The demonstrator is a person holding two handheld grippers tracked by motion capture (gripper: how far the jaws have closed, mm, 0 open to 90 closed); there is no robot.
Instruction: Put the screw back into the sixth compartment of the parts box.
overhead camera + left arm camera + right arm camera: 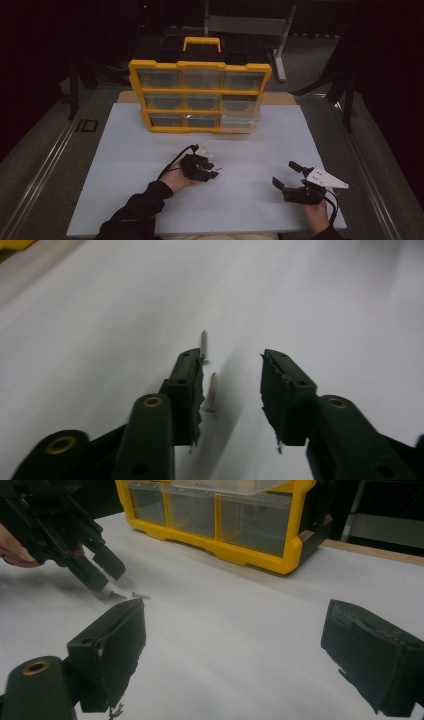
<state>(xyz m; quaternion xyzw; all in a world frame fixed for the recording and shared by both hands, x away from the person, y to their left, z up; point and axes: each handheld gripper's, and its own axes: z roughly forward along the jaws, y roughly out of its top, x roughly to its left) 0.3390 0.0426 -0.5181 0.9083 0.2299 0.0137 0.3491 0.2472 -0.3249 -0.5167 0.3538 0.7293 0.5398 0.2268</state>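
- Nearest the lens in the left gripper view, the left gripper [231,390] has its black jaws down at the white table [100,340], set narrow but not yet together, with nothing pinched between the pads.
- The nearer screw [212,392] lies flat on the table in the gap, just beside the inner face of the jaw on the left of that view; I judge the jaws straddle it so that closing would catch its shank.
- A second screw [203,344] lies just past that jaw's tip, roughly in line with the first and outside the gap.
- In the high view, both screws sit mid-table under the left gripper's tips, well short of the organiser.
- The right gripper [235,650] rests near the table's right front with jaws wide and empty, probably waiting its turn.
- The yellow drawer organiser [200,65] stands upright at the far edge, its clear drawers facing the person, a likely home for the screws.
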